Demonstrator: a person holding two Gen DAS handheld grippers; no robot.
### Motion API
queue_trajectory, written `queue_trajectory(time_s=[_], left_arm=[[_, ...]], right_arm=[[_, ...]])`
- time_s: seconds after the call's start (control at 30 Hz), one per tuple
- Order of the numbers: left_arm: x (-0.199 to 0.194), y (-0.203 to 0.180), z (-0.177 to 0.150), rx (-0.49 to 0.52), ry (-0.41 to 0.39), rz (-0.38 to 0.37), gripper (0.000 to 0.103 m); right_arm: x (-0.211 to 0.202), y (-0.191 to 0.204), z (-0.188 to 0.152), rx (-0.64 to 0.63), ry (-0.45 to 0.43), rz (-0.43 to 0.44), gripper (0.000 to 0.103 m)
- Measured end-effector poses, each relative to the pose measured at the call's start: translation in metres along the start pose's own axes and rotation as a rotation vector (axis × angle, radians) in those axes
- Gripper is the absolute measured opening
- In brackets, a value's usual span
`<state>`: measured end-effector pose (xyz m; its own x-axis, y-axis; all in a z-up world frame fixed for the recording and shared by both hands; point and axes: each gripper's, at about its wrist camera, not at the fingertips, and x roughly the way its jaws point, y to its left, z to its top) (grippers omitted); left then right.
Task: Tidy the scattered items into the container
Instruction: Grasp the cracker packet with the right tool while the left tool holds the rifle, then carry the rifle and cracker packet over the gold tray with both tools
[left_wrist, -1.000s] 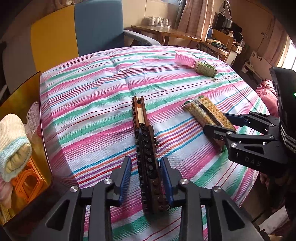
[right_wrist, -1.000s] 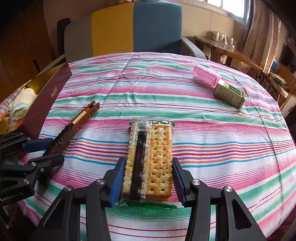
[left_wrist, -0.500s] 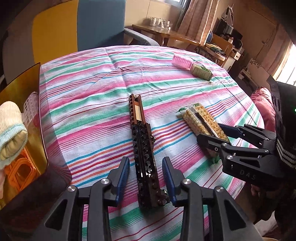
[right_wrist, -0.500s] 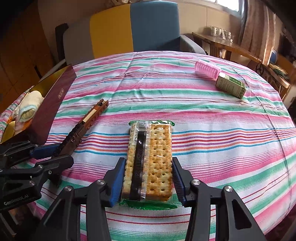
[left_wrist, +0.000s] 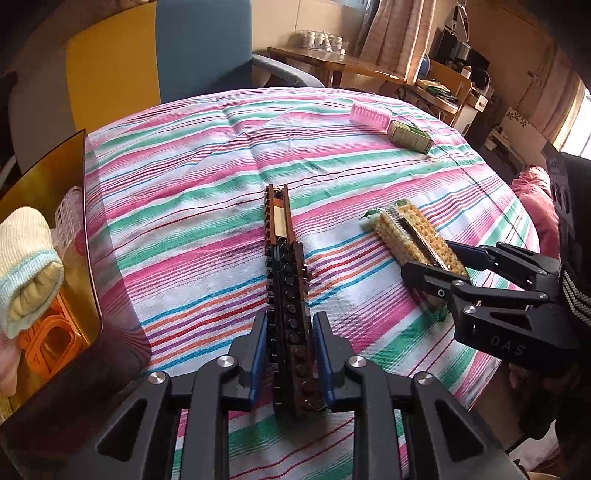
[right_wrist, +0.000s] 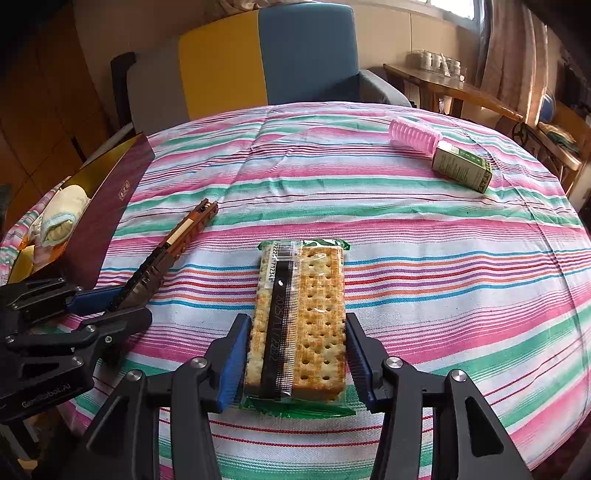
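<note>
Change: since a second ago the left gripper (left_wrist: 290, 363) has closed in on the brick bar (left_wrist: 286, 291); its blue pads, then clearly apart from the bar, now press both sides of it. The right gripper (right_wrist: 295, 363) sits around the crackers (right_wrist: 301, 321) much as before.
Left fingers: clenched on the near end of the brick bar, lower centre of the left view; the bar lies on the desk (left_wrist: 207, 177) and points away toward the frame's middle.
Right fingers: either side of the cracker pack at lower centre of the right view, pads at its edges; whether they squeeze it I cannot tell.
Box (left_wrist: 48, 206): left edge of the left view, holding a rolled sock (left_wrist: 26, 258), an orange piece (left_wrist: 48, 339) and a white basket (left_wrist: 70, 221).
Roller (right_wrist: 413, 136): pink, upper right of the right view, touching the green carton (right_wrist: 461, 168).
Chair (right_wrist: 273, 62): yellow and blue, behind the desk.
</note>
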<state>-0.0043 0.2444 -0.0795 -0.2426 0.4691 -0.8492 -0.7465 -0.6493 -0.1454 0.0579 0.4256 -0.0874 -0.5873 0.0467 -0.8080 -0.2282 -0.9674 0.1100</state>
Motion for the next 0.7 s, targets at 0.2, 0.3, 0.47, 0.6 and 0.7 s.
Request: queue_trajectory(time_s=[0.2,0.3,0.47,0.6,0.7], left_arm=[[-0.004,-0.002,-0.005,-0.011,-0.005,0.014,0.023],[-0.007,-0.003,-0.008,-0.013,-0.012,0.015,0.023],[-0.013,-0.003,-0.014,-0.017,-0.024,0.015,0.023],[-0.018,-0.004,-0.019,-0.017,-0.038,0.019,0.023],[-0.028,-0.004,-0.019,-0.014,-0.074,0.018,0.022]], right_arm=[[0.0,0.004,-0.001,-0.007,-0.014,-0.006,0.058],[0.0,0.005,-0.001,-0.007,-0.019,-0.013,0.054],[-0.003,0.005,-0.003,-0.01,-0.03,-0.006,0.048],[-0.006,0.004,-0.004,0.016,-0.028,0.022,0.048],[-0.009,0.005,-0.004,0.046,-0.026,0.05,0.048]])
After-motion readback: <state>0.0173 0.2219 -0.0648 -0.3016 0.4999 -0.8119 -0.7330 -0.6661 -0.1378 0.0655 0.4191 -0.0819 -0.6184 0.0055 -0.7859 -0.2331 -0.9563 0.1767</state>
